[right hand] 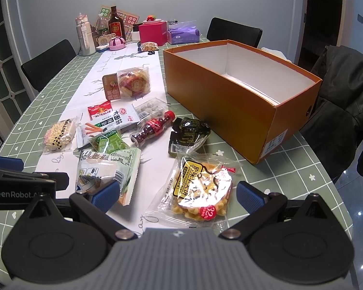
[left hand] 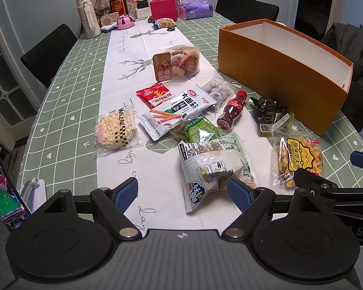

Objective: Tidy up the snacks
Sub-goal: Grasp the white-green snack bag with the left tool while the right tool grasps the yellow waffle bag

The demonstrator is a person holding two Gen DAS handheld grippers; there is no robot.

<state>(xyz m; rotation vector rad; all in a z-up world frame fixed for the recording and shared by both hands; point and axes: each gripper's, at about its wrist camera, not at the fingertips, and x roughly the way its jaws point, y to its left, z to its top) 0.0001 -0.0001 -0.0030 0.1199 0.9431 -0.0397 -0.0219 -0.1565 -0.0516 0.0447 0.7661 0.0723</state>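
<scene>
An open orange box (left hand: pixel 278 72) (right hand: pixel 230 106) with a white, empty inside stands on the right of the table. Snacks lie loose to its left. My left gripper (left hand: pixel 182 194) is open, low over the table's near end, and a white-green packet (left hand: pixel 213 166) (right hand: pixel 104 166) lies against its right finger. My right gripper (right hand: pixel 179 195) is open around a clear waffle packet (right hand: pixel 200 188) (left hand: pixel 300 162). Further off lie a red candy bottle (left hand: pixel 231 113) (right hand: pixel 152 128), a dark packet (left hand: pixel 269 114) (right hand: pixel 188 133), a green raisin bag (left hand: pixel 200 128) and a puffed rice bar (left hand: pixel 116 130).
Bottles (left hand: pixel 89 17), a pink box (left hand: pixel 163 8) and a tissue box (left hand: pixel 196 8) crowd the table's far end. Black chairs (left hand: pixel 48 50) stand at the left and back, and a dark jacket (right hand: pixel 346 91) hangs on the right. A phone (left hand: pixel 2 188) stands at the near left edge.
</scene>
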